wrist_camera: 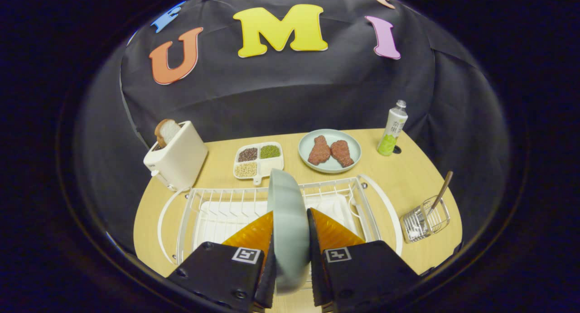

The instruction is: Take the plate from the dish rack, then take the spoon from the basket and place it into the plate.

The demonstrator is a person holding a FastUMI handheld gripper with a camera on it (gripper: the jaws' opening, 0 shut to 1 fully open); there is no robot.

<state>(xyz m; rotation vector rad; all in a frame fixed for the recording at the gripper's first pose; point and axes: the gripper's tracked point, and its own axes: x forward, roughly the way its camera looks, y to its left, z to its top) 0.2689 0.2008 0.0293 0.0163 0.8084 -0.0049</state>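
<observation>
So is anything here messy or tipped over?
Nothing is spilled or tipped. The gripper is shut on the pale plate, standing on edge over the dish rack. The spoon leans in its basket, which looks normal.

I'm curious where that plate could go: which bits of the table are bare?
With the gripper shut on the grey plate, bare wood lies between the dish rack and basket, near the bottle. The toaster, bean tray and meat plate crowd the far edge.
</observation>
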